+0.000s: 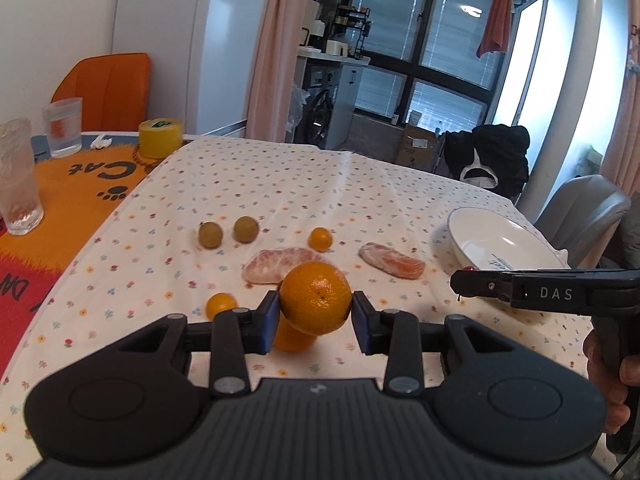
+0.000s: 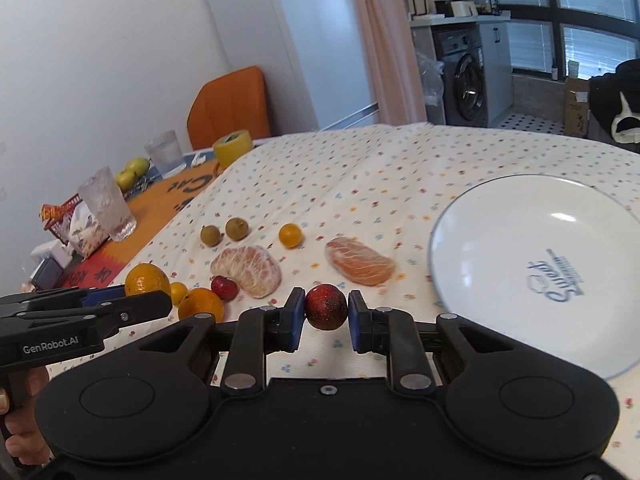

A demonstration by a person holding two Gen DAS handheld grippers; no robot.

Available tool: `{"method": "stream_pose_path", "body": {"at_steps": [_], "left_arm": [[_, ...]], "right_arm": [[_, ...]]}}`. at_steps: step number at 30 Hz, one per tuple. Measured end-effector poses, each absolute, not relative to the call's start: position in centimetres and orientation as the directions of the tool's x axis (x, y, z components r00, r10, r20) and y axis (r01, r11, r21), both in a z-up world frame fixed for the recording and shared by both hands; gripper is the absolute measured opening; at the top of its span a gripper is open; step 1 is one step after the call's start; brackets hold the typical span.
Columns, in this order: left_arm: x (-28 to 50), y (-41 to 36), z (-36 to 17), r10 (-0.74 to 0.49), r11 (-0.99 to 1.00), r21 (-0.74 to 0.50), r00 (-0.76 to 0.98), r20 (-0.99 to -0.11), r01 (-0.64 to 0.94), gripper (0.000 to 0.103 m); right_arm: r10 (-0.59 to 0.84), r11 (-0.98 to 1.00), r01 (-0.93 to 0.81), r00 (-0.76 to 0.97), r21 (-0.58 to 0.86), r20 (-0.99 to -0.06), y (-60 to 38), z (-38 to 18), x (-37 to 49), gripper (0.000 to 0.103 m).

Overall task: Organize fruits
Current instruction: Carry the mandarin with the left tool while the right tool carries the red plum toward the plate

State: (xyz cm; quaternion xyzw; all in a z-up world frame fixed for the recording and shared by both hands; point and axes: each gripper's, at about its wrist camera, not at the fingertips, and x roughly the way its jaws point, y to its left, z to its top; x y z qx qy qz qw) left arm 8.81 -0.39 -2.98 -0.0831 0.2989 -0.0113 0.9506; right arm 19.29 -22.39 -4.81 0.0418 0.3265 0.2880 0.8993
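1. Far left of the left wrist view: two clear glasses (image 1: 18, 176) stood on an orange cat-print mat (image 1: 72, 184), with a yellow roll of tape (image 1: 160, 138) just beyond.
2. Left of centre, on the floral cloth of the worktop (image 1: 320, 176): two greenish-brown round fruits (image 1: 211, 235) side by side, a small orange fruit (image 1: 320, 239) to their right, a peeled citrus piece (image 1: 276, 266) nearer the camera.
3. Lower centre: left hand-held gripper (image 1: 316, 312) closed on an orange (image 1: 315, 298), blue pads pressed to both its sides, lifted above a second orange (image 1: 292, 338) on the cloth; a small yellow-orange fruit (image 1: 221, 305) lay just to its left.
4. Right of centre: another peeled citrus piece (image 1: 394, 262), then a white plate (image 1: 496, 240), empty, near the cloth's right edge.
5. Far right: right hand-held gripper seen side-on, gripped by a hand (image 1: 608, 384).
6. Right wrist view, lower centre: right hand-held gripper (image 2: 326, 314) clamped on a dark red round fruit (image 2: 326, 307), raised off the cloth, just left of the plate (image 2: 520, 248).
7. Same view, left of centre: a red fruit (image 2: 224, 287) resting on the cloth beside the peeled citrus.
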Motion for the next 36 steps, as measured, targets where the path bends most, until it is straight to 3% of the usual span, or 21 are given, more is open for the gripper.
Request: {"method": "stream_pose_path", "body": {"at_steps": [36], "left_arm": [[15.5, -12.6, -2.5, -0.218, 0.976, -0.128, 0.795, -0.566, 0.176, 0.037]], "right_arm": [[0.447, 0.894, -0.338, 0.734, 0.295, -0.511, -34.5, -5.9, 19.7, 0.022]]}}
